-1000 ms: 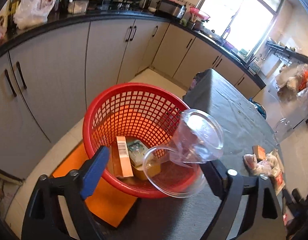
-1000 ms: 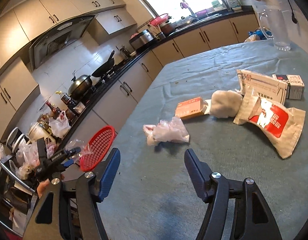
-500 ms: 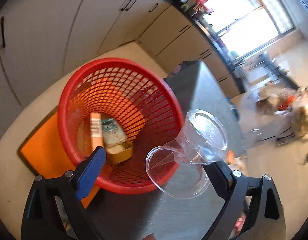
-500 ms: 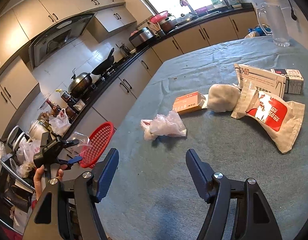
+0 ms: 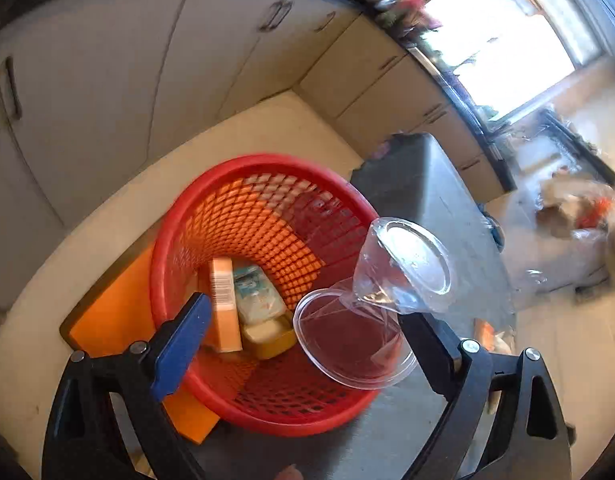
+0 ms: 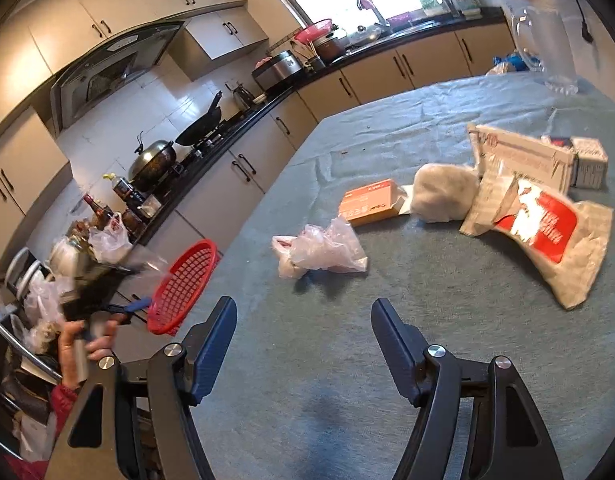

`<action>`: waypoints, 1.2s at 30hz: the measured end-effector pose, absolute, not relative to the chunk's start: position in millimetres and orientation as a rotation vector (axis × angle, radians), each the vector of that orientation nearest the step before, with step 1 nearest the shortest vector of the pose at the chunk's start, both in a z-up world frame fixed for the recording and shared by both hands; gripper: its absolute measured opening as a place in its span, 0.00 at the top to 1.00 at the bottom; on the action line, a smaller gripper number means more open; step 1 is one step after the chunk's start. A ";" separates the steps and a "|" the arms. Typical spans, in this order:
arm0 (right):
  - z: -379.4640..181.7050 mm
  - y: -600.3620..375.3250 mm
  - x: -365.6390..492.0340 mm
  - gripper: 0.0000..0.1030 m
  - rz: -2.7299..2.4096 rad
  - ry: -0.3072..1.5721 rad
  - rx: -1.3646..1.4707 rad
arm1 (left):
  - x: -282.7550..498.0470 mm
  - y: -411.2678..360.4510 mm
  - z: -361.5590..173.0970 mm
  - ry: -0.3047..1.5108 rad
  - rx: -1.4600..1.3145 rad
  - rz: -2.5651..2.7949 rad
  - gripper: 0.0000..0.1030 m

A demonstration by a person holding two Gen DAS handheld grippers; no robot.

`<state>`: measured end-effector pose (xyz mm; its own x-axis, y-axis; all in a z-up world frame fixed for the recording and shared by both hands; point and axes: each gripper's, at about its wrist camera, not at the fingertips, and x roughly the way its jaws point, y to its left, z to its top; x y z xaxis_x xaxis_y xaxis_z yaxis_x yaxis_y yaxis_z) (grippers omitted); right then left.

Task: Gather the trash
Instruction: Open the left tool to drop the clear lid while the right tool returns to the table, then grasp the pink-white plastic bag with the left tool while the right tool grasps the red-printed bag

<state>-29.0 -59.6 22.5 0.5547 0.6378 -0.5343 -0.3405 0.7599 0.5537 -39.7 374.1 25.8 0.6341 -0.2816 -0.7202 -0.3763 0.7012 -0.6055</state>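
My left gripper [image 5: 303, 324] hovers over a red mesh basket [image 5: 263, 412] with its jaws wide apart. A clear plastic clamshell container [image 5: 391, 284] hangs against the right finger [image 5: 427, 344], above the basket's near right rim. An orange box [image 5: 223, 300] and other packets lie in the basket. My right gripper [image 6: 303, 336] is open and empty above the table [image 6: 347, 400]. Ahead of it lie a crumpled plastic bag [image 6: 319, 252], an orange box [image 6: 371, 200], a white wad [image 6: 443, 192] and a red-and-white pouch [image 6: 543, 232].
The basket [image 6: 185, 280] stands beside the table's left end on an orange board [image 5: 111, 312]. Grey cabinets [image 5: 107, 80] run behind it. A white carton [image 6: 523, 156], a small box [image 6: 587, 164] and a clear jug [image 6: 547, 32] stand at the table's far right.
The left gripper has tilted and swung over the basket with the clear container still at its right finger. The right gripper has edged toward the plastic bag.
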 end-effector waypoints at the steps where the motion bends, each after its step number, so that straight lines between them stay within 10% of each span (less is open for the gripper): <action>1: 22.6 -57.5 -30.4 0.28 0.599 0.788 0.400 | -40.5 368.8 31.2 0.885 -0.836 -0.030 0.10; 9: 35.4 -15.2 -28.7 0.28 0.752 0.801 0.362 | -60.8 300.1 71.1 0.710 -0.235 -0.013 0.09; 19: 49.3 128.7 -12.6 0.66 1.077 0.899 0.261 | -104.5 280.4 73.8 0.575 0.006 -0.118 0.09; 36: 61.8 173.0 20.0 0.68 0.955 0.853 0.207 | -106.9 306.0 67.8 0.517 0.059 -0.098 0.09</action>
